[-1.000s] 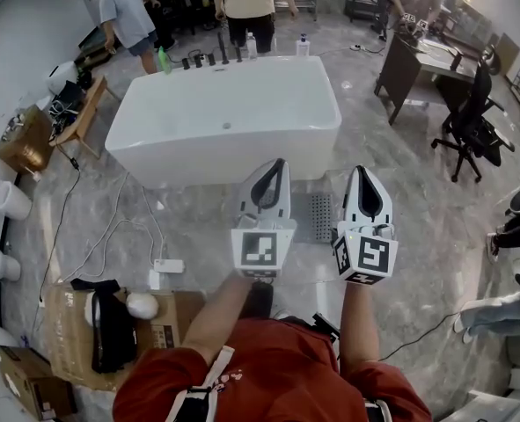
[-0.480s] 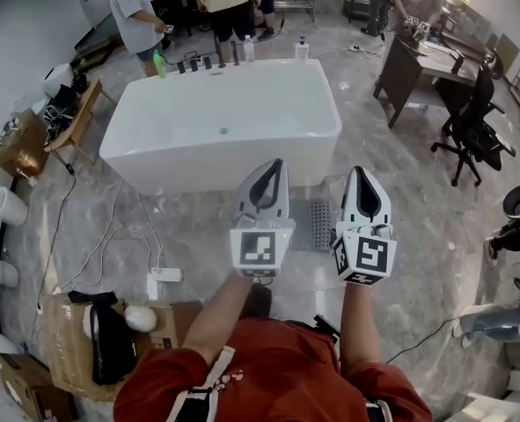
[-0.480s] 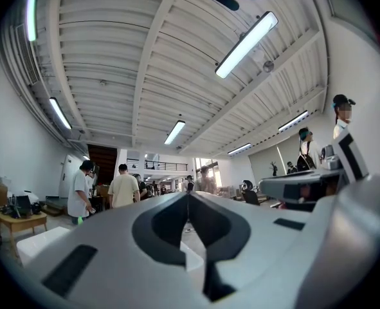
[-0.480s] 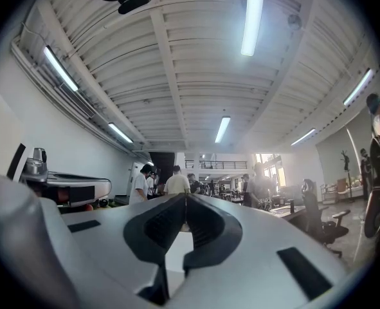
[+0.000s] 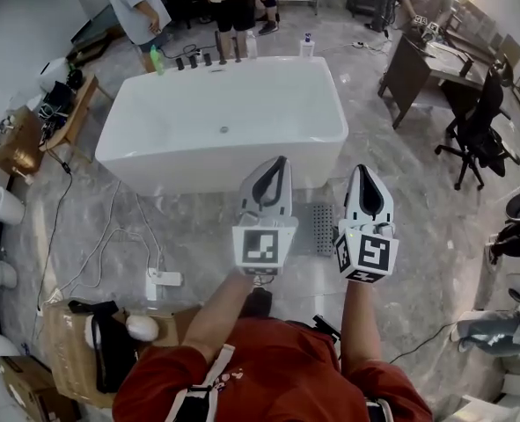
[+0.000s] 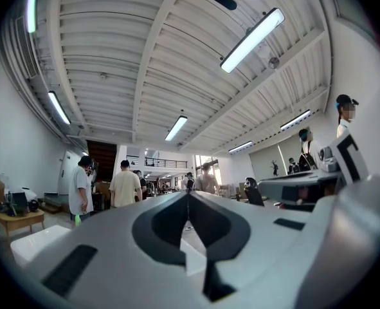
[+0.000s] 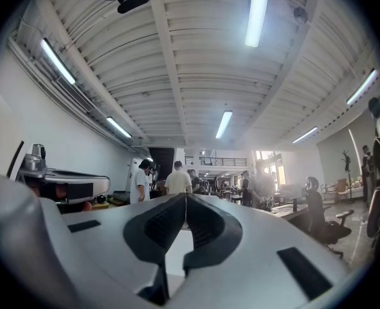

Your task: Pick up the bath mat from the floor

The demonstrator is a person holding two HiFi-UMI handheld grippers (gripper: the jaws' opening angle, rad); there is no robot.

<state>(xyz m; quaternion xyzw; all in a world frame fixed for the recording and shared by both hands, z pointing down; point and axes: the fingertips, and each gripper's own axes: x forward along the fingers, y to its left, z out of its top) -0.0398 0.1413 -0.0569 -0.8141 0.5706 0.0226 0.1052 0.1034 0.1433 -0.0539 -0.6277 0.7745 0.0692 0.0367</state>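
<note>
The bath mat is a small grey dotted rectangle flat on the marble floor in front of the white bathtub; only a strip of it shows between my two grippers. My left gripper is held up in front of me, shut and empty, pointing toward the tub. My right gripper is beside it, also shut with nothing in it. In the left gripper view the left gripper has its jaws pressed together, aimed level across the room. The right gripper looks the same in its own view.
Bottles and taps line the tub's far rim, with people standing behind. A desk and office chair are at the right. Cardboard boxes sit at lower left, and a power strip with cables lies on the floor.
The head view has shifted a little toward the tub, which now sits lower and larger in the frame. People behind it have moved. Both grippers stay shut side by side.
</note>
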